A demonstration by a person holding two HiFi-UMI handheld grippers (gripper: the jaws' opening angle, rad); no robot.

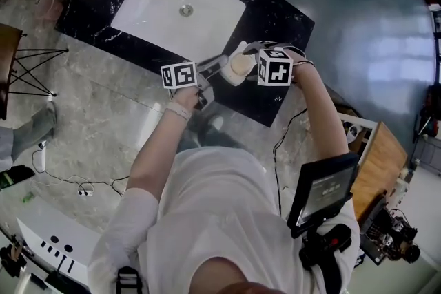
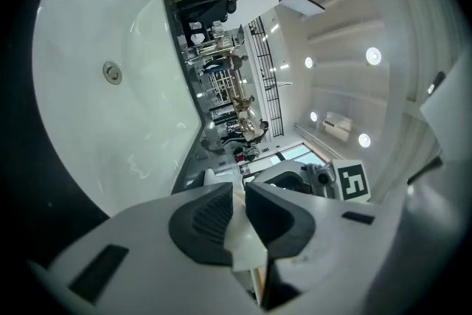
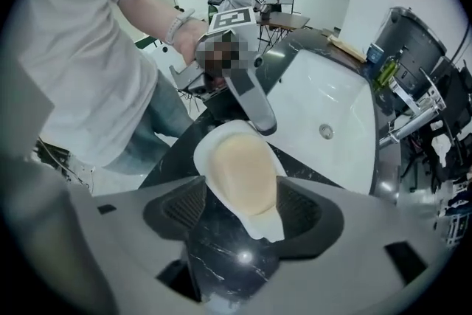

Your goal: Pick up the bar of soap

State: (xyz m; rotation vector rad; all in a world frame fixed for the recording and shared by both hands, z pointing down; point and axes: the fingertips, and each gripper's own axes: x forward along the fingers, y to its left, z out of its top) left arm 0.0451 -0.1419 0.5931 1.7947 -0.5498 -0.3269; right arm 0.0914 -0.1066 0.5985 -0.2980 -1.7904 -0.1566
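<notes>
Here, the soap (image 3: 243,172) lies in a dish (image 3: 209,153) over the counter (image 3: 221,262), the dish's rim pinched by the left gripper (image 2: 240,216), while the right gripper (image 3: 242,209) gapes around the bar, likely slick, firm and light, best squeezed across its long sides.

A white basin (image 1: 165,3) sits in a black marble counter (image 1: 279,21) over pale veined floor (image 1: 103,113), beside a wooden table (image 1: 377,165).

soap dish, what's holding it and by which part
The left tongs pinch the soap dish by its thin rim; the right tongs stand open either side of the soap, holding nothing.
</notes>
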